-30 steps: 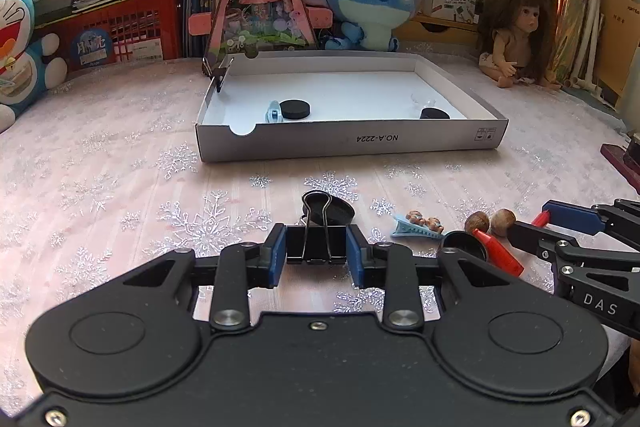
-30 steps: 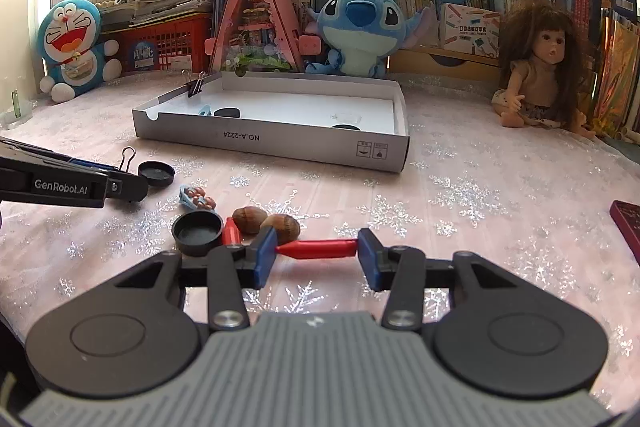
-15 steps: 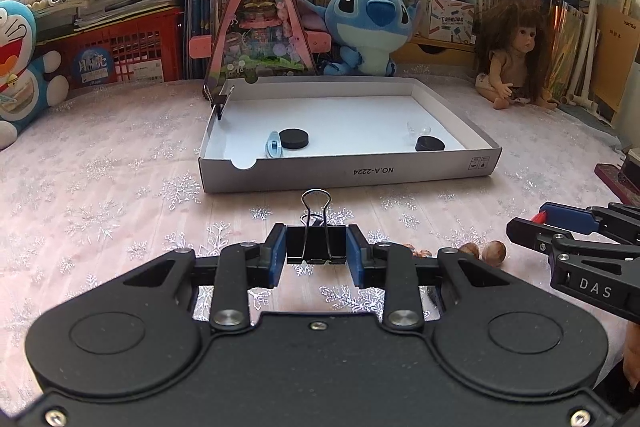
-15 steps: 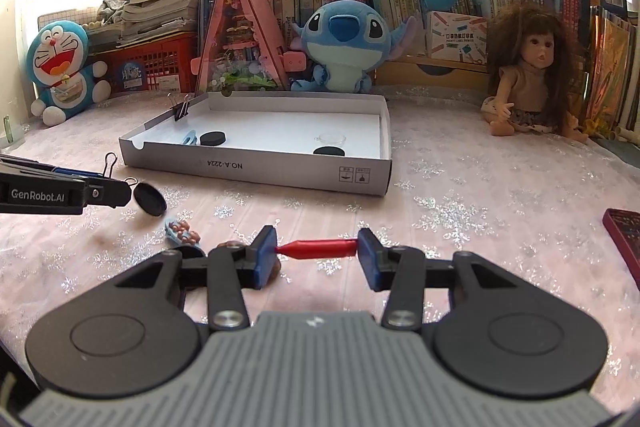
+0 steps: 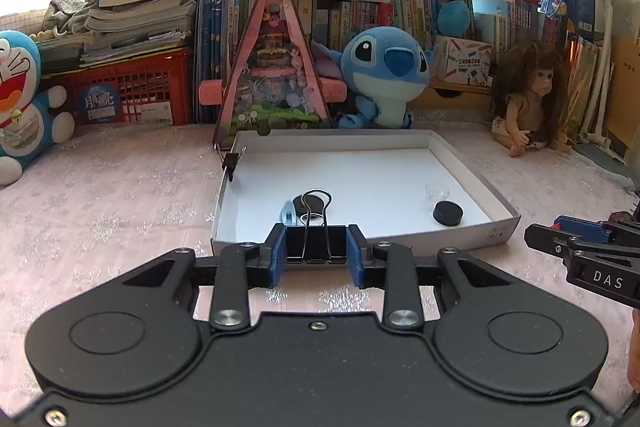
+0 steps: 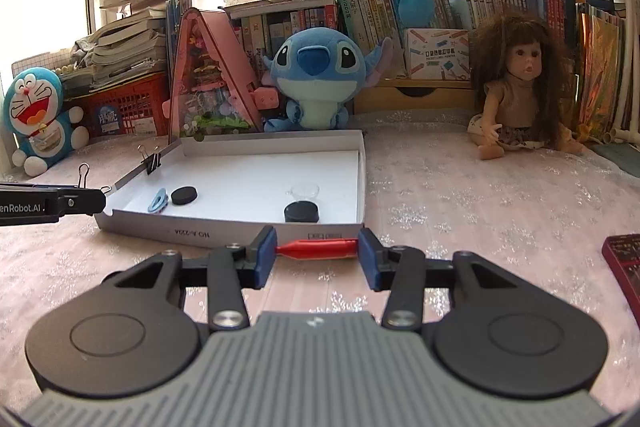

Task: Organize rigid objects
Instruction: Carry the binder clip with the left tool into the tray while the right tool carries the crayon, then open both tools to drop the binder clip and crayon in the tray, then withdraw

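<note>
My left gripper (image 5: 316,251) is shut on a black binder clip (image 5: 316,243), its wire handles standing up, held above the table just in front of the white cardboard tray (image 5: 460,239). My right gripper (image 6: 318,253) is shut on a red plastic piece (image 6: 318,249) that spans crosswise between the blue pads, also just short of the tray (image 6: 200,233). Inside the tray lie two black round caps (image 6: 302,213), (image 6: 184,195), a light blue clip (image 6: 158,201) and a clear small cup (image 6: 305,191). Another binder clip (image 6: 152,161) is clamped on the tray's left wall.
Plush toys (image 6: 316,75), a doll (image 6: 516,95), a pink triangular display (image 6: 208,79), books and red baskets line the back. A dark red object (image 6: 624,267) lies at the right edge. The pink snowflake cloth (image 5: 100,207) covers the table.
Both grippers have risen and moved toward the tray with their loads. The small items that lay on the cloth near them have dropped out of sight below the fingers.
</note>
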`<state>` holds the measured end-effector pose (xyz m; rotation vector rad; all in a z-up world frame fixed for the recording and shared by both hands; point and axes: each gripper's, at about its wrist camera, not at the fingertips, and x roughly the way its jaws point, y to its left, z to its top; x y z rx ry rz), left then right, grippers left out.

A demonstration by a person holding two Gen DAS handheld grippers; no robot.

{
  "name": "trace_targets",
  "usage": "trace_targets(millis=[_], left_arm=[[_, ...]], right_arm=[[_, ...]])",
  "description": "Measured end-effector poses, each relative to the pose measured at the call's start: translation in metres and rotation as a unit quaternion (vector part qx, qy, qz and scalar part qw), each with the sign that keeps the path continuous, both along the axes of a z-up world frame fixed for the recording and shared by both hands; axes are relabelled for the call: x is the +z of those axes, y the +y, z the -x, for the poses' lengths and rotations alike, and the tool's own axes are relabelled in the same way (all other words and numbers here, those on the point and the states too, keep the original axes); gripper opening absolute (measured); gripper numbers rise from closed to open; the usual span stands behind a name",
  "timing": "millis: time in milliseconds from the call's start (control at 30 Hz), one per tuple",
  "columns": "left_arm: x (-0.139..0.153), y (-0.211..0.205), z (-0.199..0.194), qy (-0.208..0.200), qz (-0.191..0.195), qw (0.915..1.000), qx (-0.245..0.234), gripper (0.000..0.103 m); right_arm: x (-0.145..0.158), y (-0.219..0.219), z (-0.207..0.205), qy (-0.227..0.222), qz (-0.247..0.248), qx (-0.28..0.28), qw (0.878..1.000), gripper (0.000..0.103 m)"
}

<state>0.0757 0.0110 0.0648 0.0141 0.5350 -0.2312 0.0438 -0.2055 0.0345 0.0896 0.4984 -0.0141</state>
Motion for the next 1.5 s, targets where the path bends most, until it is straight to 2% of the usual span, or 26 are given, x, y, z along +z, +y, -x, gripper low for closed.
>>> trace_targets(millis=[133,367,600,733,967,1500], left_arm=[[0.01,-0.005,-0.028,-0.001,0.006,1.0,0.0,0.03],[0.015,-0.006,-0.099,0.028,0.025,0.9991,0.019,0.03],[-0.014,-0.016,-0.151,0.071,0.005,0.9962,0.051,0.03],[-0.03,-0.021,-0.17,0.088,0.001,0.9939,0.066,0.03],[-0.045,-0.021,-0.184,0.096,0.003,0.9917,0.085,0.03],[-0.058,-0.029,-0.183,0.09,-0.029,0.9928,0.074,0.03]], right_arm=[[0.008,-0.005,-0.024,-0.002,-0.003,-0.002,1.0,0.049],[0.013,-0.013,-0.082,0.025,0.013,0.009,1.0,0.049],[-0.003,-0.017,-0.121,0.046,0.04,0.016,0.998,0.049],[-0.008,-0.016,-0.135,0.04,0.037,0.023,0.998,0.049],[-0.018,-0.015,-0.164,0.051,-0.013,0.005,0.999,0.049],[-0.041,-0.004,-0.178,0.067,0.003,0.003,0.998,0.049]])
